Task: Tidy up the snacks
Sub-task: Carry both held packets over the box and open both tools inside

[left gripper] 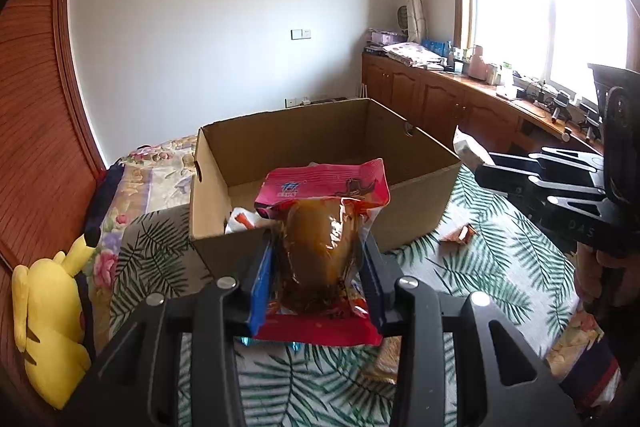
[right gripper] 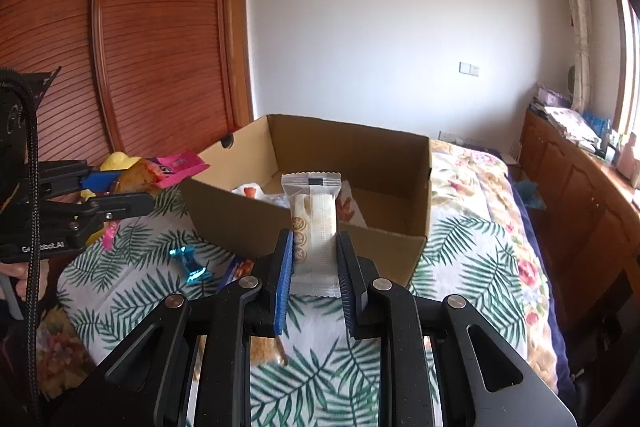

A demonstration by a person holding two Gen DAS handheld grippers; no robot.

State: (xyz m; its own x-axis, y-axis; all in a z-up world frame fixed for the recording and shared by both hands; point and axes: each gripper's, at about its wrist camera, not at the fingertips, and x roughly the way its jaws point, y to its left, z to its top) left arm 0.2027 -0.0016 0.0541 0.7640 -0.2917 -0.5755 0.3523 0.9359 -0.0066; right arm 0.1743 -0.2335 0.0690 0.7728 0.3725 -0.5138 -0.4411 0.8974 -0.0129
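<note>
Right wrist – leaf-print bedspread point(right gripper: 460, 251), louvred wardrobe point(right gripper: 160, 39)

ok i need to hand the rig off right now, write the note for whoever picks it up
Left gripper: shut on the red snack pouch, held near the cardboard box.
Right gripper: shut on the white wrapped bar, also held near the box.
Done: a few snacks already lie in the box.
Left: drop both held snacks in, then collect the blue candy and orange wrapper from the leaf-print cover.
</note>
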